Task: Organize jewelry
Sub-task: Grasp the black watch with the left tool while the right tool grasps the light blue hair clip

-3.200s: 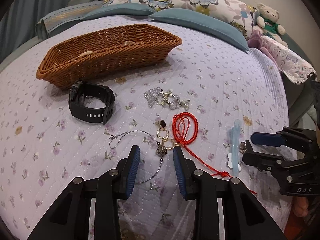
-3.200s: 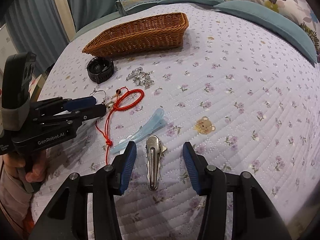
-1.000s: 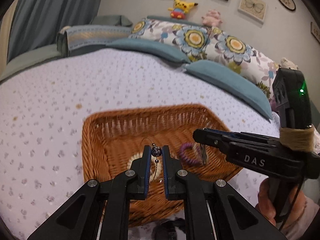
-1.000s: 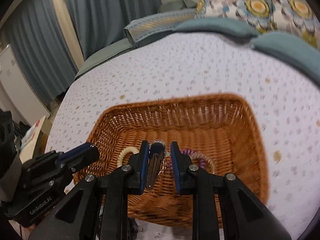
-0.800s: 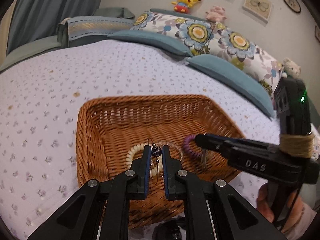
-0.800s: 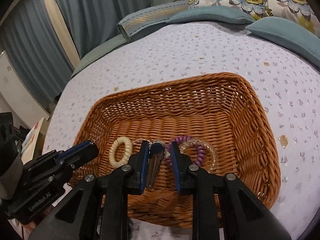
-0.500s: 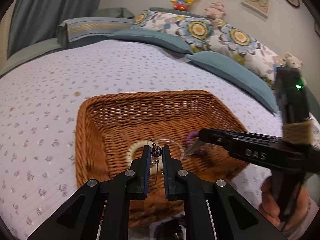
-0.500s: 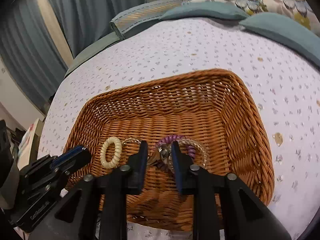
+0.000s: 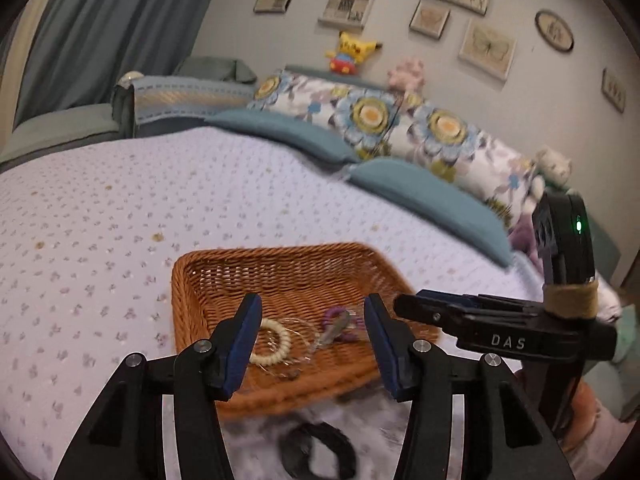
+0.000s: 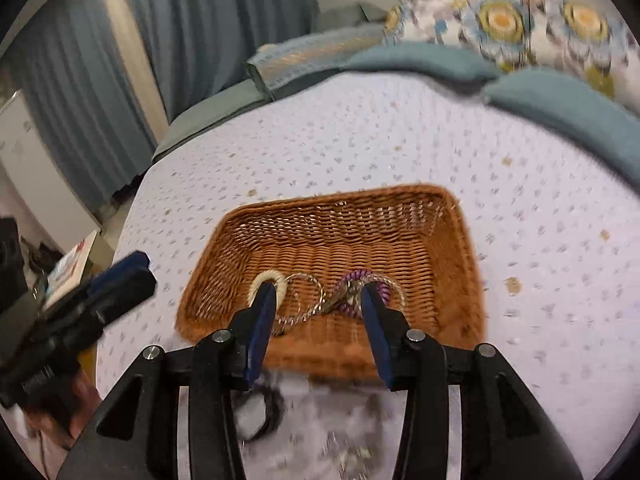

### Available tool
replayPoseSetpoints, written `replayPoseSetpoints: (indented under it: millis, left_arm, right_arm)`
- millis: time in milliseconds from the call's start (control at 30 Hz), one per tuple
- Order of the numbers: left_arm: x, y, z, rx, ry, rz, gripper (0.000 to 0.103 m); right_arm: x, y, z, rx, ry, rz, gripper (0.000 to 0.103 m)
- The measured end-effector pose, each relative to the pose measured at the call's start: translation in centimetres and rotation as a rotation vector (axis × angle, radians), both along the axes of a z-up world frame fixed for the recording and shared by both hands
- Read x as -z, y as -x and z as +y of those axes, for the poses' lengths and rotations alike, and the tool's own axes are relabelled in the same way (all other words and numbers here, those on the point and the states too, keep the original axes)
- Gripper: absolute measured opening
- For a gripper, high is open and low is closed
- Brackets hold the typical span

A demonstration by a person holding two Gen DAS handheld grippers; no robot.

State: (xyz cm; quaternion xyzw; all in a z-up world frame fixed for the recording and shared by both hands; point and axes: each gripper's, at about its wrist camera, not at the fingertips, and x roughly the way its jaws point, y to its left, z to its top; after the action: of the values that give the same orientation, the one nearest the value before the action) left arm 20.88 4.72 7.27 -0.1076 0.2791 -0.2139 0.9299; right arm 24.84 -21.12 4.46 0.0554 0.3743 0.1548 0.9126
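Both wrist views near, angled down, sharing wicker basket (image 9: pixel 280 264) (image 10: pixel 340 216)

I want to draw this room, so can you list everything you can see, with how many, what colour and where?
wicker basket: one, brown, on the bed
coil hair tie: one, cream, in the basket, left side
coil hair tie: one, purple, in the basket, right side
metal hair clip: one, silver, lying on the purple tie
thin wire necklace: one, silver, between the ties
watch: one, black, on the quilt before the basket
quilt: one, lilac with flowers, covering the bed
Pikachu plush: one, yellow, on the headboard
left gripper: one, black with blue fingers, open
right gripper: one, same colours, open
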Motion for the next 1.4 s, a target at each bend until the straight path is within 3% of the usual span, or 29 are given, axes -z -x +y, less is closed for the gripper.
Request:
replayPoseSetpoints:
  millis: [133, 200, 333, 467, 567, 767, 867, 1000, 1200, 1400]
  left_arm:
    - [-1.2, 4.1, 0.5, -0.024, 0.005, -0.019, 0.055]
    - [-1.1, 6.2, 0.6, -0.028, 0.028, -0.013, 0.055]
    - [0.6, 9.3, 0.1, -0.051, 0.062, 0.053, 0.069]
    - [3.0, 9.9, -0.8, -0.069, 0.025, 0.105, 0.069]
    - [4.5, 9.2, -0.9, -0.092, 0.009, 0.141, 0.069]
    - [8.2, 7.2, -0.1, -0.177, 0.042, 0.259, 0.069]
    - [9.8, 6.4, -0.1, -0.201, 0.046, 0.303, 0.069]
    - [10.3, 6.0, -0.3, -0.2, 0.049, 0.314, 0.069]
    - [10.6, 5.7, -0.4, -0.221, 0.019, 0.315, 0.069]
    - [11.7, 4.8, -0.5, -0.227, 0.022, 0.351, 0.069]
  right_arm:
    - [-1.8, 6.4, -0.4, -0.019, 0.108, -0.094, 0.047]
    - [-1.8, 9.1, -1.0, -0.035, 0.117, -0.109, 0.053]
    - [0.3, 13.3, -2.5, -0.031, 0.12, -0.064, 0.055]
    - [4.3, 15.6, -4.1, -0.009, 0.147, 0.028, 0.055]
    - [6.9, 16.4, -5.3, 0.001, 0.157, 0.074, 0.055]
    - [8.6, 15.7, -7.0, 0.077, 0.164, 0.121, 0.055]
    - [8.9, 15.2, -8.5, 0.11, 0.082, 0.185, 0.055]
    - [9.2, 16.1, -9.6, 0.096, 0.012, 0.245, 0.055]
    - [10.2, 17.4, -7.9, 0.003, -0.083, 0.314, 0.055]
    - [10.8, 16.8, -6.1, 0.042, -0.017, 0.287, 0.055]
